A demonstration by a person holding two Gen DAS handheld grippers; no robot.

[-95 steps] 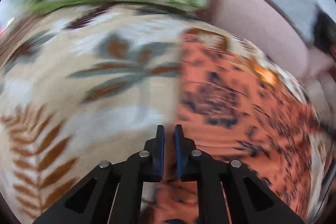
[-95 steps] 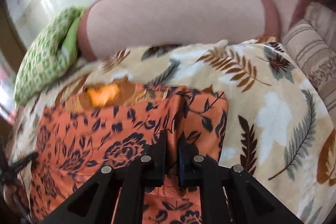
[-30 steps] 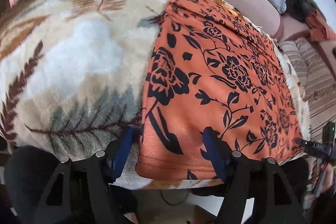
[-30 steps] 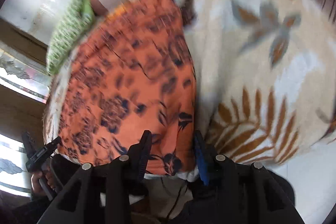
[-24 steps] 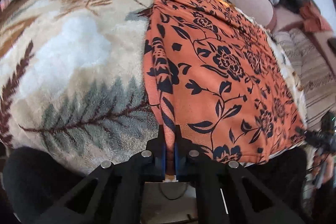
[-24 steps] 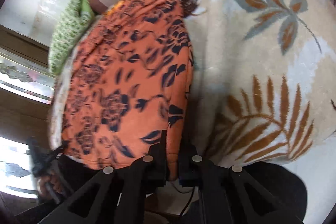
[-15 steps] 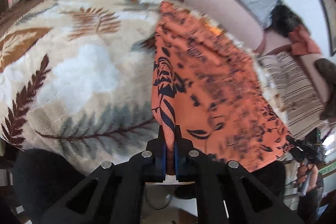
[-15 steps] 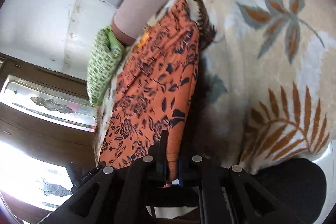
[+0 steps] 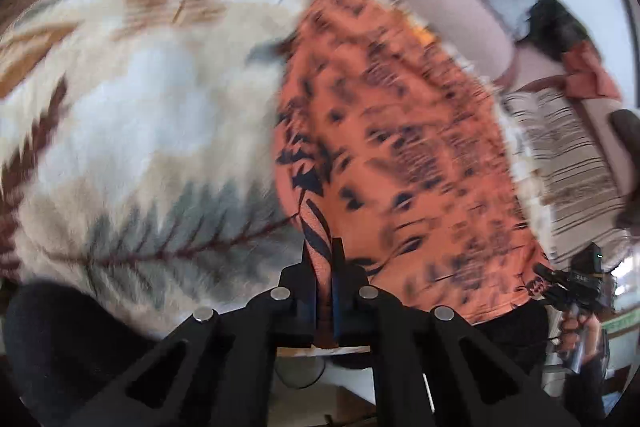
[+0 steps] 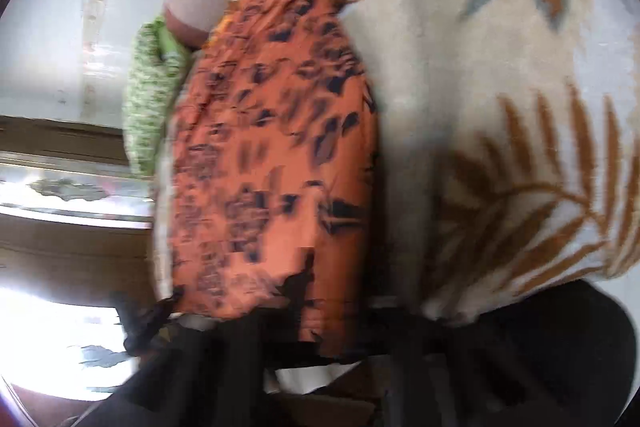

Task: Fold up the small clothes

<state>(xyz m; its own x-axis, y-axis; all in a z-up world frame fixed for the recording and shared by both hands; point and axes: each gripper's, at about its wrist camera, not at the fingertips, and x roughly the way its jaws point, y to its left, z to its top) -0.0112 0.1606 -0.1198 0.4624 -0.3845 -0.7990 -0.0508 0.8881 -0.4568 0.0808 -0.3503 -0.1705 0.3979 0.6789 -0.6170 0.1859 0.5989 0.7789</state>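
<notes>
Tools (image 9: pixel 324 267) stay clamped on orange garment (image 9: pixel 400 147) corners, now lifted off blanket (image 9: pixel 140 107).

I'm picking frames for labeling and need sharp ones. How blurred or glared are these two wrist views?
Left wrist view: the orange floral garment and leaf-print blanket are motion-smeared, while the left gripper stays crisp. Right wrist view: the blur is heavier, the right gripper is a dark smear, and the window at lower left is blown out white.

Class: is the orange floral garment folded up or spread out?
Spread out: the orange garment lies lengthwise on the blanket, near corner pinched by the left tool.
</notes>
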